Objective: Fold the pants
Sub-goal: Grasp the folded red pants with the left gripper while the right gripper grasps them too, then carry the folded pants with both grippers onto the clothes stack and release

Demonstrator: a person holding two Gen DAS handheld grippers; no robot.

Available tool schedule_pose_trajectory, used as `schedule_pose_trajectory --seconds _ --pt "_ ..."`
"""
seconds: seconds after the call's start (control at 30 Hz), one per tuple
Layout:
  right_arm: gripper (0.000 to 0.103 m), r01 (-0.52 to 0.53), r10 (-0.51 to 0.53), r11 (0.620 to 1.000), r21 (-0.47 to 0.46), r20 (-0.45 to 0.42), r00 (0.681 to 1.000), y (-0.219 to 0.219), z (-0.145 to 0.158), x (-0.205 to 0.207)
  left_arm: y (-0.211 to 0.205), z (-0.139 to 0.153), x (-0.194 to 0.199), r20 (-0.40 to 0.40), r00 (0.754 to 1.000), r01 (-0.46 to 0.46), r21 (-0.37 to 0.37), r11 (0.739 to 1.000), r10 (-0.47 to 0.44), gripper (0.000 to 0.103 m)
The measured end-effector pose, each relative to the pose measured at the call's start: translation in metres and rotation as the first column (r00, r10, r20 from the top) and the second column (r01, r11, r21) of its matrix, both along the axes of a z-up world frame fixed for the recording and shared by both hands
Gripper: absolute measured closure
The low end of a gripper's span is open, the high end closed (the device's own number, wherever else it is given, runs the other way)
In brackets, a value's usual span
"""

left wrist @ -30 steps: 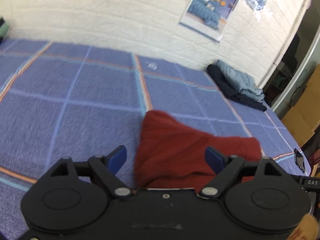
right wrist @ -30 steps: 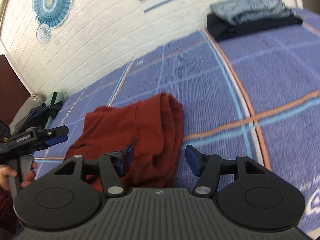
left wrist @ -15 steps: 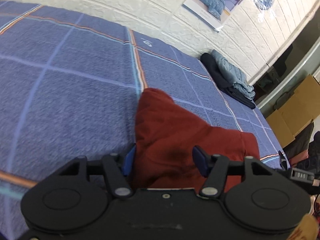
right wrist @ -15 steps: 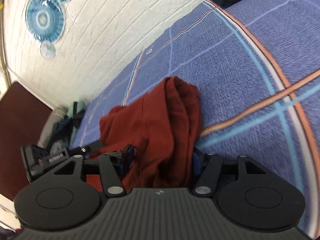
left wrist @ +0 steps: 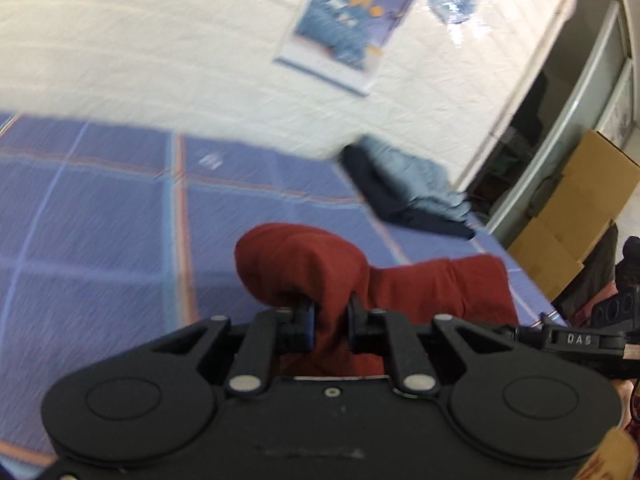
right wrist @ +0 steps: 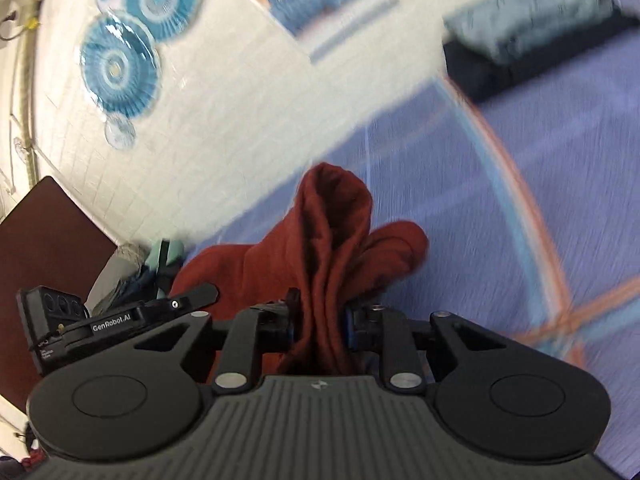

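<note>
The dark red pants (left wrist: 432,280) lie bunched on the blue checked bedspread (left wrist: 100,220). My left gripper (left wrist: 330,322) has its jaws closing on a fold of that red cloth, which bulges up over its fingertips. In the right wrist view the red pants (right wrist: 332,240) rise in a thick ridge between the jaws of my right gripper (right wrist: 318,326), which are closing and pinch the fabric. The left gripper's body (right wrist: 120,324) shows at the left of that view, close beside the cloth. Both views are blurred by motion.
A folded stack of light blue and dark clothes (left wrist: 408,188) sits at the far corner of the bed, against the white brick wall (left wrist: 160,48). Cardboard boxes (left wrist: 576,208) stand past the bed's right edge. More garments (right wrist: 152,268) lie near a dark headboard (right wrist: 48,236).
Both grippers went from wide open around the red pants to pinching the fabric. Both hands have lifted, and the cloth now rises off the bed in a bunch.
</note>
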State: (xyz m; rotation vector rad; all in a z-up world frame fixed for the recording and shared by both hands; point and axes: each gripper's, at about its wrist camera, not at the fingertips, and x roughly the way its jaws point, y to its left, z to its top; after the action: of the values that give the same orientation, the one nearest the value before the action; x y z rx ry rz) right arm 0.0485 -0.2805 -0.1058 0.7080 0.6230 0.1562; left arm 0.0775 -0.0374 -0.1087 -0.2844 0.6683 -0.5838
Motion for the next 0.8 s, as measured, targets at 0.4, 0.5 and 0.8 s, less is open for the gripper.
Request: schedule_pose_trajectory --seconds 0.4,0.5,0.8 --pt "0.066 0.115 -0.108 0.980 -0.161 0.054 0.993 -0.127 0.036 0.039 -0.158 0.028 0.076 0.059 0.995 0.074 0.011 0.997 -0.075 0.090" --pt "0.066 0.138 -0.135 0.976 -0.171 0.033 0.990 -0.163 0.031 0.053 -0.198 0.024 0.100 0.047 0.995 0.090 0.012 0.996 -0.091 0.091" --pt "0.066 0.196 -0.197 0.964 -0.179 0.014 0.980 -0.277 0.038 0.114 -0.297 0.033 0.190 0.072 0.992 0.104 -0.012 0.995 -0.102 0.091"
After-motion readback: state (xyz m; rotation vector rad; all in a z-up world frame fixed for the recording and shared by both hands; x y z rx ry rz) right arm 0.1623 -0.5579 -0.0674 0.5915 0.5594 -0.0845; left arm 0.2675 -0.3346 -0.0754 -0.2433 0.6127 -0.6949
